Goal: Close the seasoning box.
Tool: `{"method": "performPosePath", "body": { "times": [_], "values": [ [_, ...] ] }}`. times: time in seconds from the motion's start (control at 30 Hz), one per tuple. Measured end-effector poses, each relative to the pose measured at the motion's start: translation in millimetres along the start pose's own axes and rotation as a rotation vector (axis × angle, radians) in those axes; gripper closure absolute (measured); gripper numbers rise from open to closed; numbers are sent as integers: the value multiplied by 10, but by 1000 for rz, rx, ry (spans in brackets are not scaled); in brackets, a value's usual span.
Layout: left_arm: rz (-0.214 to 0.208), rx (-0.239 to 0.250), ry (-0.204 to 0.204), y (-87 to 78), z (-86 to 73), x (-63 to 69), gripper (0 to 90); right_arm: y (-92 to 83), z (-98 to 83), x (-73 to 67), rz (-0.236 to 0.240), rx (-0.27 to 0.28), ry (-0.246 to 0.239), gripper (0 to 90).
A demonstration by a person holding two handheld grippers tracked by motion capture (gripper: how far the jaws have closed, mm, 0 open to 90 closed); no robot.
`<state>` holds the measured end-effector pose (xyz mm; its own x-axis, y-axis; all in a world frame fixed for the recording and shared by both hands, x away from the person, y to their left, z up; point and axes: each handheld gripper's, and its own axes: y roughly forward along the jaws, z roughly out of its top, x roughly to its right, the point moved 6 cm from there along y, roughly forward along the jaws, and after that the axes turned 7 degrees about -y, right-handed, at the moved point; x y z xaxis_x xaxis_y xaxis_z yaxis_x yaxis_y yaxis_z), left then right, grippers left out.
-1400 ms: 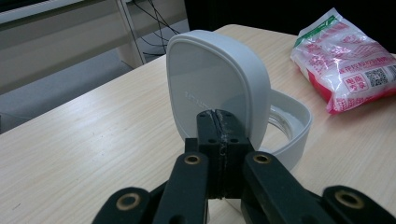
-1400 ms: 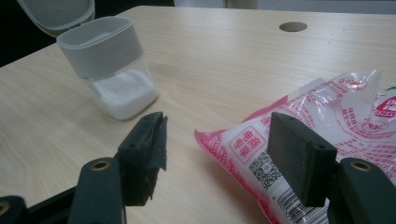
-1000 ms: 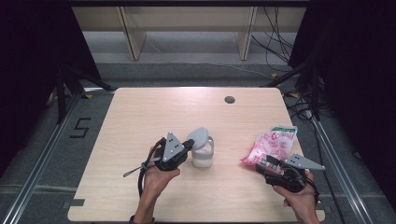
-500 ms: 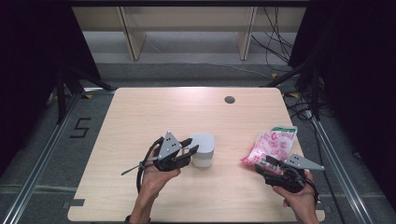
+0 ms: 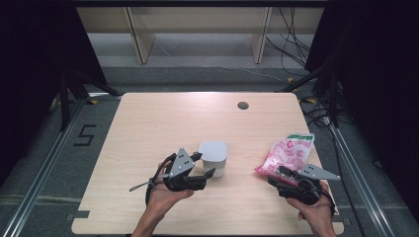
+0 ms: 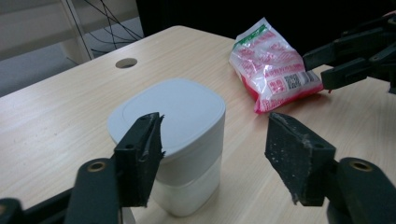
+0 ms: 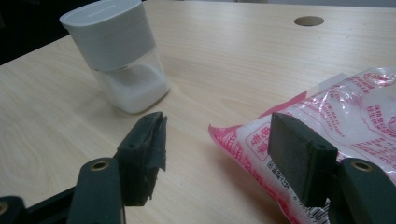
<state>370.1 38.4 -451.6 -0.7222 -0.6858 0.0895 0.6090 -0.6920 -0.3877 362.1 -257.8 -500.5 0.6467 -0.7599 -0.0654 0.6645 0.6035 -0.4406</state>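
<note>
In the lower middle of the high view the left gripper [image 5: 203, 164] has just been opening its jaws, and they now stand wide with nothing pressed between them; the white lidded container [image 5: 213, 158] sits upright on the surface [image 5: 163, 118] just beyond them, its lid seated square on top. In the left gripper view the container [image 6: 173, 140] fills the centre-left, partly behind the left jaw, with a layer of white powder showing through its clear lower half. So the step in hand looks like letting go of the container and backing off. To do that well, the left hand should draw straight back along the line of its jaws, keeping them wide and level, so that neither pad clips the lid or nudges the body sideways and tips it. At the lower right of the high view the right gripper [image 5: 282, 174] rests with its jaws held fairly wide at the near edge of the pink-and-white bag [image 5: 288, 154]; in the right gripper view the bag [image 7: 345, 135] lies at the right, with one jaw in front of its corner and no squeeze on the film that I can make out. If the bag is next, that hand should close on a firm fold of film near the sealed edge, not on the loose middle.
</note>
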Motion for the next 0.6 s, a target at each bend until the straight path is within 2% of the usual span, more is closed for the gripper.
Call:
{"method": "performPosePath", "body": {
  "times": [0.1, 0.17, 0.2, 0.27, 0.33, 0.4, 0.43, 0.53, 0.6],
  "values": [
    [-3, 4, -12, -14, -53, 6, 313, 9, 2, -36, 18, 2, 10, 363],
    [-7, -1, -12, -21, -89, 12, 307, 15, -4, -26, 18, -6, -10, 361],
    [-7, -1, -28, -23, -107, 22, 299, 29, -7, -27, 16, -1, -15, 360],
    [-15, 3, -30, -19, -134, 32, 293, 28, -5, -46, 27, -4, -9, 358],
    [-11, 1, -22, -16, -166, 46, 293, 25, -10, -55, 46, -19, -18, 358],
    [-20, 5, -17, -8, -191, 60, 292, 21, -14, -70, 30, -22, 0, 358],
    [-17, 3, -12, -8, -203, 61, 288, 49, -6, -51, 32, -2, -37, 358],
    [-22, 7, -33, -7, -268, 82, 280, 37, -10, -67, 32, -12, -21, 358],
    [-6, -10, -13, -18, -309, 74, 278, 40, -12, -77, 35, -10, -22, 357]
  ]
}}
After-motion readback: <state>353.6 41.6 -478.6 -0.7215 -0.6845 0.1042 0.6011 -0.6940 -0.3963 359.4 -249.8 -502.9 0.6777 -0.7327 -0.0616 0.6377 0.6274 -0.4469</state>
